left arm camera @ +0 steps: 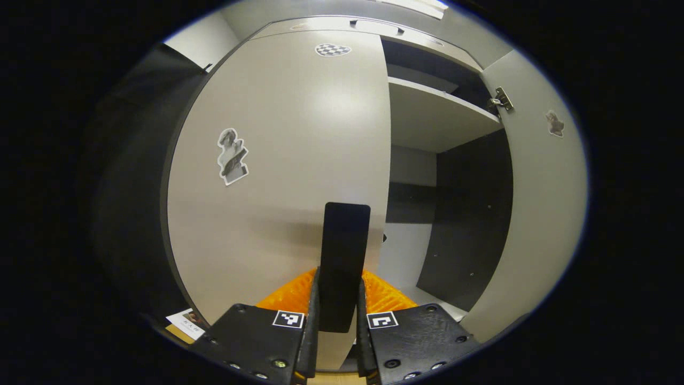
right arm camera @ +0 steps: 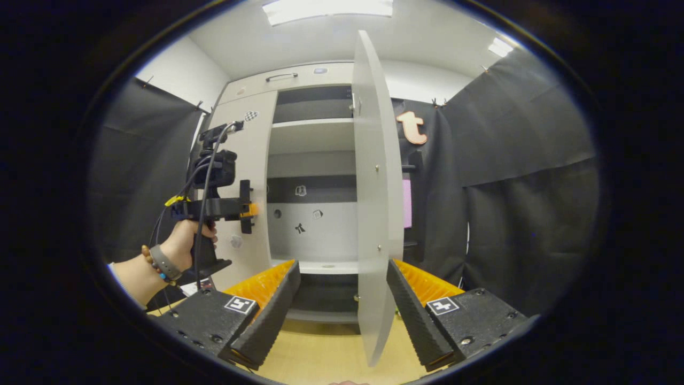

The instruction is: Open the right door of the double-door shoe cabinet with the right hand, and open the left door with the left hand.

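Shoe cabinet (right arm camera: pixel 312 160): I see it straight ahead in the right gripper view, against the booth's back wall.
Right door (right arm camera: pixel 374 203): swung out towards me, edge-on, between my right gripper's fingers.
Left door (left arm camera: pixel 283 171): closed, two stickers on its face.
Left door handle (left arm camera: pixel 344 256): dark vertical bar at the door's free edge.
Left gripper (left arm camera: pixel 337 299): jaws narrow, both fingers pressing on that handle.
Right gripper (right arm camera: pixel 342 299): jaws wide, touching nothing.
Shelf (left arm camera: pixel 433 115): bare, inside the open right half.

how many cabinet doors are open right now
1: the right door stands swung out between the right gripper's open jaws. The left door is shut, its handle clamped by the left gripper.
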Motion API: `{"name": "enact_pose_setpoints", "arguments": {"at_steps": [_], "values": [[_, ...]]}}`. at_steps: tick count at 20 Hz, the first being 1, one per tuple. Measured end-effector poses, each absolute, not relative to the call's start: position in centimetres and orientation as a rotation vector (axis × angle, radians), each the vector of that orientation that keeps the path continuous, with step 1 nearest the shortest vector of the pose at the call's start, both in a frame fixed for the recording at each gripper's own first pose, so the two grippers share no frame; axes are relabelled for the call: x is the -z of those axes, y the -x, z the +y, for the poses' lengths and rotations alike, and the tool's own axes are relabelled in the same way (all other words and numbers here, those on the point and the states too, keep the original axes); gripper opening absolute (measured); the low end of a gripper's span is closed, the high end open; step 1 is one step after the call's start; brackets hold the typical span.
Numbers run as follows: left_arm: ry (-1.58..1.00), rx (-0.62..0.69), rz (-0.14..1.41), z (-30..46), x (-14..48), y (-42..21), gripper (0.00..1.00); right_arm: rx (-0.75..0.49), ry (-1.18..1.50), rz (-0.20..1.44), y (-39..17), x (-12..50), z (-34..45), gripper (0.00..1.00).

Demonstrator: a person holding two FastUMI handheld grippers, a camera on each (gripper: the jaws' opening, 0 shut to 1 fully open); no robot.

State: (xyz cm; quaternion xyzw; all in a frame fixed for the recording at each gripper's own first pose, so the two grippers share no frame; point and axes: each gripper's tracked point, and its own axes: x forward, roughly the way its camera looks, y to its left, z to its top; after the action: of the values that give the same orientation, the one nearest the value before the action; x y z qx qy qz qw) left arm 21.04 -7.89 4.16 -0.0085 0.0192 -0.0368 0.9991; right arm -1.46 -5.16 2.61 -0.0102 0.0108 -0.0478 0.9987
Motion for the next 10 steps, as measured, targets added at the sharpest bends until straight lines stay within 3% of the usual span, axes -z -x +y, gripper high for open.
{"name": "enact_pose_setpoints", "arguments": {"at_steps": [4, 10], "values": [[-0.021, 0.065, 0.03, -7.7, -4.2, -20.8, 0.11, 0.101, 0.021, 0.02, 2.0, -2.8, -5.4, 1.0], [-0.022, 0.066, 0.032, -7.5, -4.3, -19.8, 0.11, 0.099, 0.041, 0.029, 2.4, -2.6, -5.3, 1.0]]}}
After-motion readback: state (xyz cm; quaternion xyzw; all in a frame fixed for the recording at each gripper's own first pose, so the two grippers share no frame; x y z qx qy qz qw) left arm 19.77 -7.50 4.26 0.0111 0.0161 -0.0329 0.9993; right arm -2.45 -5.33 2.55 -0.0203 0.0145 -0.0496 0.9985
